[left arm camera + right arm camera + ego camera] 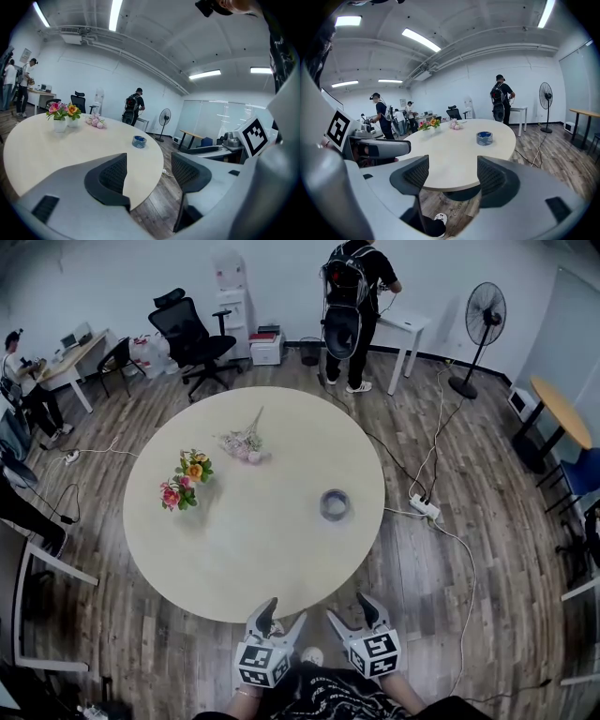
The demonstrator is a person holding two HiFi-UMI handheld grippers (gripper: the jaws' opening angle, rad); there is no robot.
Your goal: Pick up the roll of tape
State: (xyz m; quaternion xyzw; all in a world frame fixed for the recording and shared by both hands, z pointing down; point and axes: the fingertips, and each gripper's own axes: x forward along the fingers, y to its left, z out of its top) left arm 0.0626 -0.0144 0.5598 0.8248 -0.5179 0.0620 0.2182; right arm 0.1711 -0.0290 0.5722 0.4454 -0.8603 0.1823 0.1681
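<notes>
— What are the 2 claws doing down at the near edge?
— Both hang just off the rim of the round table (281,568), side by side. The left gripper (286,611) has its jaws spread wide with nothing held. Through the gap its own view shows only the table rim and the wooden floor (154,206). The right gripper (347,607) is the same: jaws apart and empty.
— And the roll of tape (335,504)?
— It lies flat on the tabletop, right of the middle. It is well apart from both claws, nearer the right one, and nothing touches it.
— What's past it?
— On the left half stand 2 small bunches close together, the pink flowers (172,495) nearer and the orange flowers (195,466) behind. Farther on, a loose pink bouquet (244,441) lies on its side.
— Beyond the table?
— A black office chair (192,334) at far left, then a person (356,310) with a backpack (342,287) at a white desk (408,324). A pedestal fan (483,320) stands at far right.
</notes>
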